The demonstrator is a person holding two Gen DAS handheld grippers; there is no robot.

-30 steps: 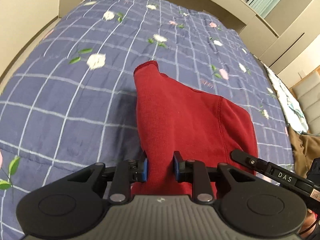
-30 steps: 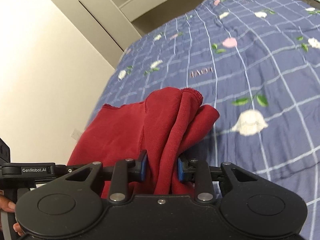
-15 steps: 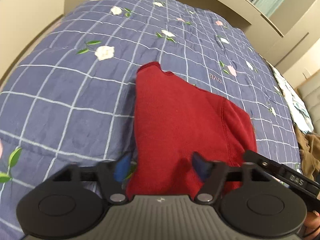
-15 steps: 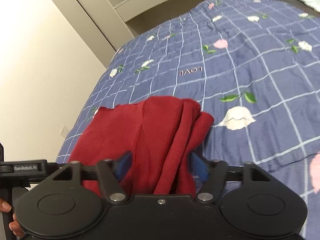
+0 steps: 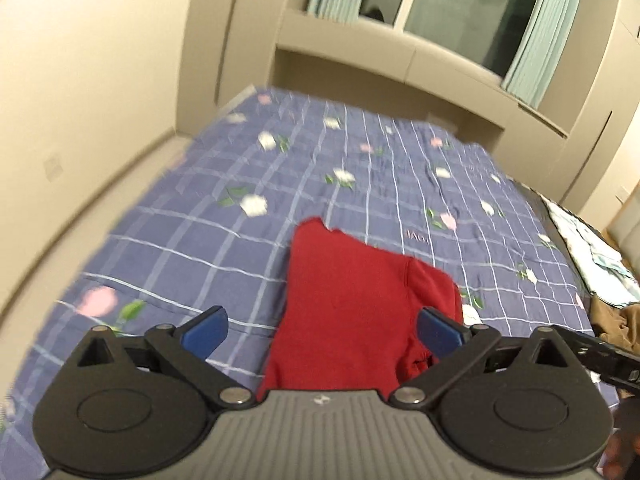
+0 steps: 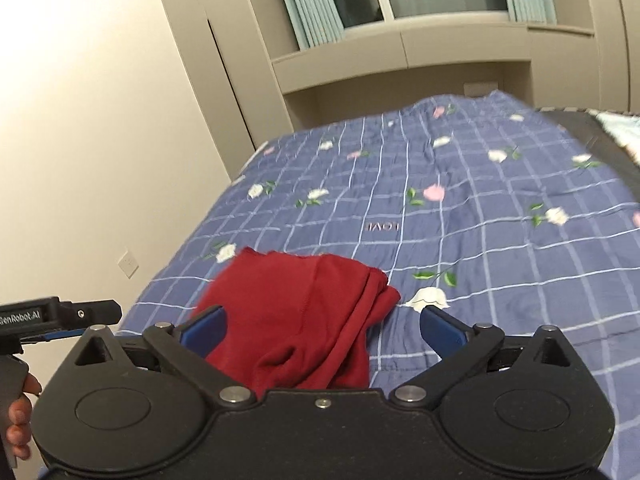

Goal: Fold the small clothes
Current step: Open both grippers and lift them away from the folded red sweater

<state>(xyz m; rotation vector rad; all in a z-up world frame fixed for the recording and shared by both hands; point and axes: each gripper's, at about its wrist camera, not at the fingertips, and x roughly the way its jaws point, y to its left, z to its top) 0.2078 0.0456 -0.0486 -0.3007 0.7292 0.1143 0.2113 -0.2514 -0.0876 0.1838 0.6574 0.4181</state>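
Note:
A small dark red garment (image 5: 352,304) lies folded on the blue checked floral bedspread (image 5: 224,240). In the left wrist view my left gripper (image 5: 322,330) hangs above its near edge, jaws opening wide, blue pads clear of the cloth. In the right wrist view the same red garment (image 6: 304,312) lies below my right gripper (image 6: 322,330), whose jaws are also opening, nothing pressed between the pads. The garment's folded layers bunch at its right edge. Part of the left gripper (image 6: 60,316) and a hand show at the left of the right wrist view.
The bedspread (image 6: 480,208) stretches far ahead to a beige headboard alcove (image 6: 384,76) under a curtained window. A wall runs along the left. A brown garment (image 5: 616,320) and pale patterned cloth (image 5: 592,256) lie at the bed's right side.
Both grippers let go of the red garment, their jaws going from shut on it to wide apart. Both pulled up and back, so the garment now lies flat and the room shows.

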